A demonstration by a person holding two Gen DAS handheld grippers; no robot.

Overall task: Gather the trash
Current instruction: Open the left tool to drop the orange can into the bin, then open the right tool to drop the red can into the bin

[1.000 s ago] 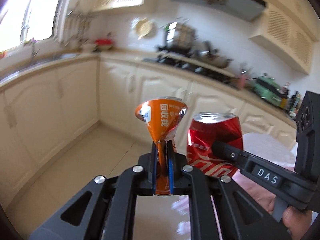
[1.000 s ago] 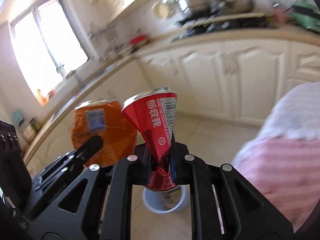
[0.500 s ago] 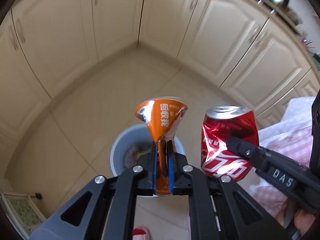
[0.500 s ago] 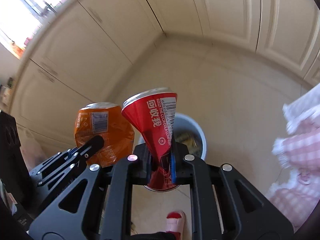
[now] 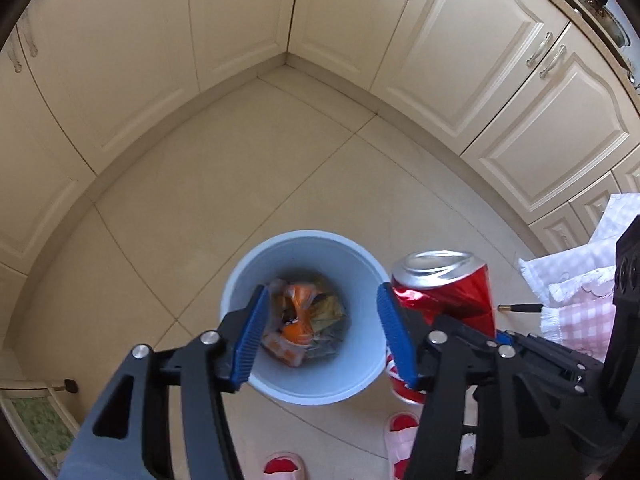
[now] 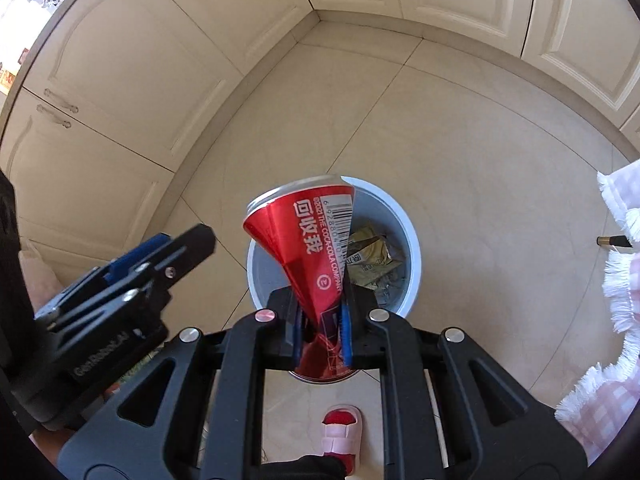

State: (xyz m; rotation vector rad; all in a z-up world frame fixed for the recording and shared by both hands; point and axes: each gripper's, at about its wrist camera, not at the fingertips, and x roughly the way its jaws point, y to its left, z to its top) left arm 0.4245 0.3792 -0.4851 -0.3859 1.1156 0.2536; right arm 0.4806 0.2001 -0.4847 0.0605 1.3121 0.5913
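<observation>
- Cream cabinet doors (image 5: 500, 80) wrap the corner, and the tiled floor (image 5: 240, 184) fills both views, where a second ago the stove and window showed; both tools now point steeply down.
- Pale blue, the bin (image 5: 240, 280) stands on the floor directly under the left tool (image 5: 320, 332), with wrappers and orange scraps at its bottom.
- Left tool: its jaws have just been opening and stand wide, nothing between them. The orange can it pinched half a second ago is gone from the pads; an orange shape in the bin (image 5: 298, 320) looks like that can, though blur prevents certainty.
- Right tool (image 6: 322, 332): narrow, clamped on the crushed waist of the red can (image 6: 312, 248), which hangs over the near rim of the bin.
- Judged from this, one can is delivered and the red can is the next to drop; it sits close to the rim, so a slight move toward the bin's middle before release would be safer.
- A slippered foot (image 6: 340, 432) stands just beside the bin.
</observation>
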